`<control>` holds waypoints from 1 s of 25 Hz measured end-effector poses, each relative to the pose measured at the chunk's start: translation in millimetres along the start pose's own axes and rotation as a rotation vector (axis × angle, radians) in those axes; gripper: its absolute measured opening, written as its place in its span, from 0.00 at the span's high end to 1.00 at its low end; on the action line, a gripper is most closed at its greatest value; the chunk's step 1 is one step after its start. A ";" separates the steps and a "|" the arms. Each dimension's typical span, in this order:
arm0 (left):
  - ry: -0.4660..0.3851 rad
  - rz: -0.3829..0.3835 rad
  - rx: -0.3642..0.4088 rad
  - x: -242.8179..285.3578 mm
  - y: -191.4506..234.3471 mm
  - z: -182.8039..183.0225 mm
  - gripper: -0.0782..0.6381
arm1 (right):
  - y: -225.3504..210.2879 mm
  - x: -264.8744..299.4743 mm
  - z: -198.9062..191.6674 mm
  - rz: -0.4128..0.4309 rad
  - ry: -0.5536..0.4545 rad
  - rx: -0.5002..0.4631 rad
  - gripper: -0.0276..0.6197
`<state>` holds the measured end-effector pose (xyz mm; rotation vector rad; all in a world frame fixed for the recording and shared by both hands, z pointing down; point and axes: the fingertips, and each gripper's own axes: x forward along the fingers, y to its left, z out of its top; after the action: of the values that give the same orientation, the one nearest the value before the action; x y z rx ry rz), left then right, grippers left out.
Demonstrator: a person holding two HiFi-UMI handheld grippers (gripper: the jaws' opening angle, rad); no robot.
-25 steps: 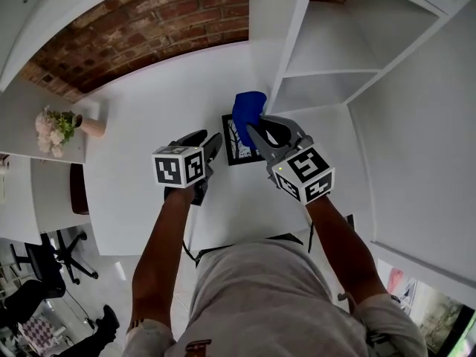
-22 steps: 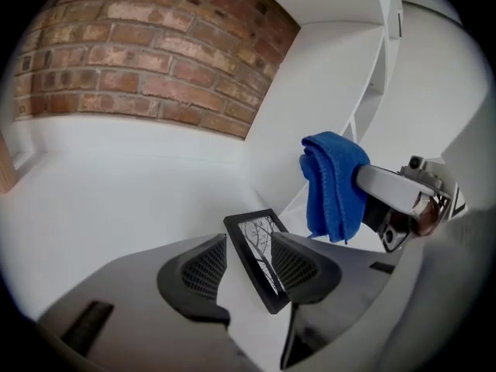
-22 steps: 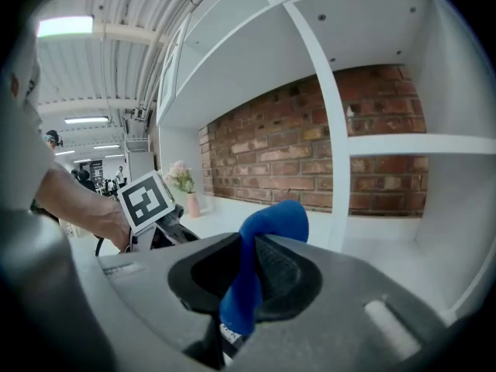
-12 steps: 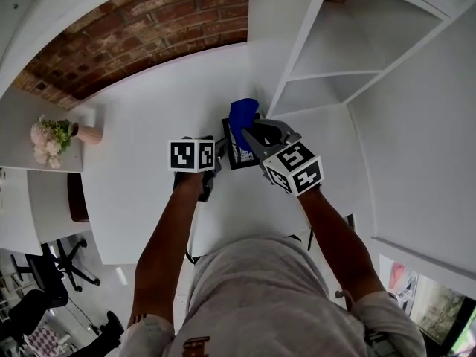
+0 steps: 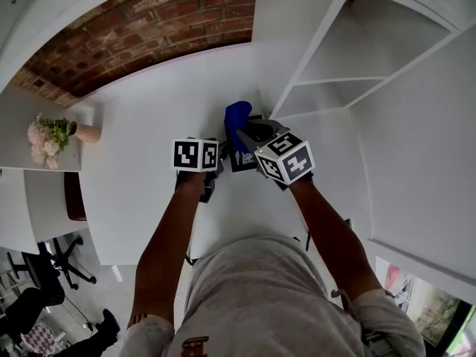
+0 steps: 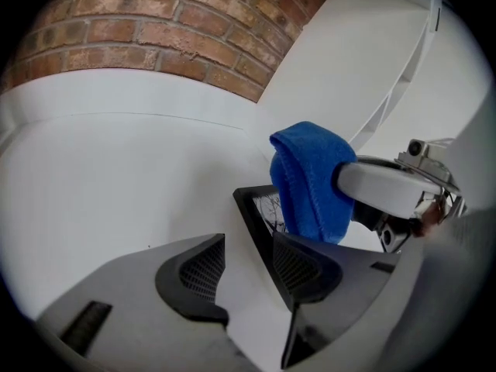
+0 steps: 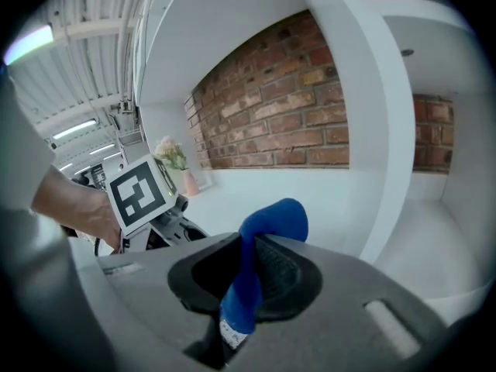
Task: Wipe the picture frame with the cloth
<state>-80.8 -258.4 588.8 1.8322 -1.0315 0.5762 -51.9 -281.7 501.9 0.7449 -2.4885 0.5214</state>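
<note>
The person in the grey shirt leans over the white table [image 5: 149, 110] with both forearms stretched forward, a gripper in each hand, the marker cubes [image 5: 195, 155] side by side and close together. The left gripper [image 6: 242, 263] is released: its jaws have just been opening and now stand wide apart, gripping nothing. Bare tabletop shows between the ribbed pads [image 6: 200, 270], and the dark left edge of the picture frame [image 6: 249, 208] runs just beside the inner face of the right-hand pad; I cannot tell whether they touch. The right gripper [image 7: 248, 270] is clenched on the blue cloth [image 7: 271, 219], which is pinched between the pads so that a folded hump stands up past the jaw tips and a tail hangs down behind them. The frame lies flat on the table just ahead of both tools, black-bordered with a pale print inside. The cloth hangs over the frame's right part, though whether it touches the glass is not clear. Just beyond stands the foot of a white shelf unit [image 5: 335, 58]. Off to the left, well apart, a small vase of pale flowers [image 5: 44, 134] sits on a ledge, and a red brick wall [image 5: 149, 21] backs the table.
</note>
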 end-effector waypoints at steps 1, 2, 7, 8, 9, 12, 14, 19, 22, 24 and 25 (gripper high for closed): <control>0.003 -0.003 0.000 0.4 0.1 -0.2 0.63 | -0.4 2.8 -1.3 0.003 0.011 0.004 0.88; 0.006 -0.006 0.000 0.6 0.2 -0.2 0.63 | -0.7 5.6 -2.7 0.006 0.021 0.008 0.88; 0.034 0.012 0.009 1.9 1.8 0.0 0.63 | -2.3 20.8 -11.2 0.022 0.082 0.019 0.88; 0.040 0.030 0.018 2.6 2.2 -0.3 0.64 | -2.5 23.4 -13.1 0.022 0.092 0.020 0.88; 0.045 0.047 0.026 3.3 2.5 -0.7 0.64 | -2.9 25.9 -15.0 0.021 0.102 0.021 0.88; 0.051 0.073 0.034 4.8 2.7 -0.9 0.64 | -6.5 32.1 -21.4 0.005 0.132 0.021 0.88; 0.050 0.077 0.035 4.7 2.3 -0.8 0.64 | -8.7 35.1 -26.3 -0.008 0.157 0.015 0.88; 0.050 0.078 0.032 4.5 2.3 -0.6 0.64 | -20.9 35.5 -35.8 -0.059 0.206 0.013 0.88; 0.050 0.077 0.032 4.6 2.8 -0.9 0.64 | -33.0 29.5 -41.1 -0.102 0.233 0.017 0.88; 0.050 0.077 0.032 4.6 2.8 -1.3 0.64 | -43.3 21.7 -46.0 -0.143 0.253 0.027 0.88; 0.049 0.076 0.033 4.5 2.7 -1.3 0.64 | -48.2 17.5 -48.0 -0.162 0.261 0.033 0.88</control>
<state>-80.6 -259.6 594.0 1.8045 -1.0684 0.6835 -20.0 -303.2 560.6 0.8267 -2.1640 0.5629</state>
